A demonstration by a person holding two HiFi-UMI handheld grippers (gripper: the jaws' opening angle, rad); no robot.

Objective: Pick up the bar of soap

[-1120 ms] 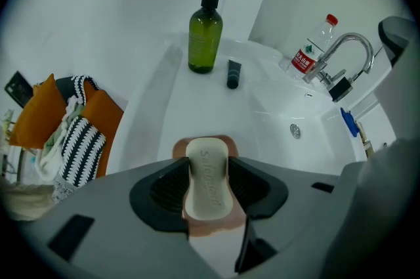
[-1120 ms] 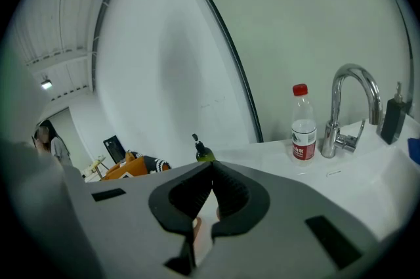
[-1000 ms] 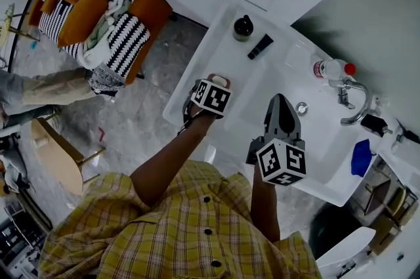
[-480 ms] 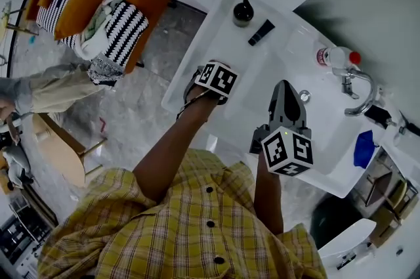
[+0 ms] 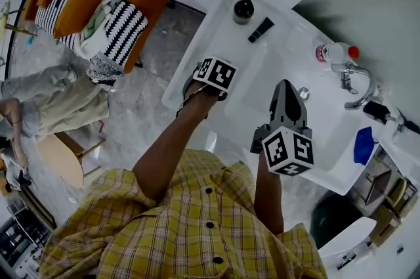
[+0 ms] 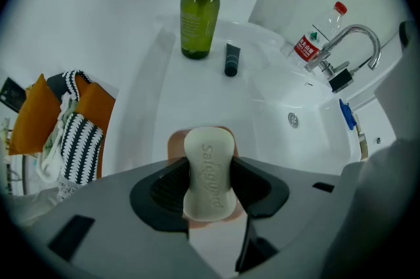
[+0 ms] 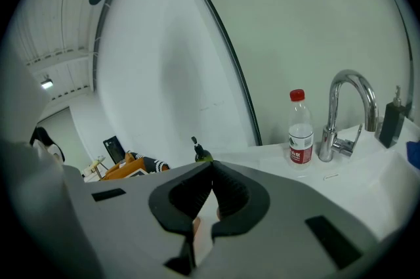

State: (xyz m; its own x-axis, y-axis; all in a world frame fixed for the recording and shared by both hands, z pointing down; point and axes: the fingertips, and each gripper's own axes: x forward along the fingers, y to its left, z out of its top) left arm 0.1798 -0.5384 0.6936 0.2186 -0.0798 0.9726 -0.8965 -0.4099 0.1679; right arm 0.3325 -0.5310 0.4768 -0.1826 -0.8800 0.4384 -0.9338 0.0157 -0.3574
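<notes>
The left gripper (image 6: 210, 161) points almost straight down over the white sink ledge (image 6: 154, 84). Its jaws have just been opening and now stand wide. The pale cream oval bar of soap (image 6: 209, 174) lies directly below and between them on a pinkish soap dish (image 6: 175, 142), not yet squeezed as far as I can judge. The soap's long axis runs along the gap, so the pads face its narrow waist. The right gripper (image 5: 285, 87), jaws closed and empty, hangs well off to the side, farther from the soap.

Soft, even white light fills every view, with few hard shadows; a grey shade darkens the wall (image 5: 328, 8) beyond the right gripper (image 5: 286, 86). Both gripper views bulge into black corners, and the foreground nearest each lens is softly blurred.
</notes>
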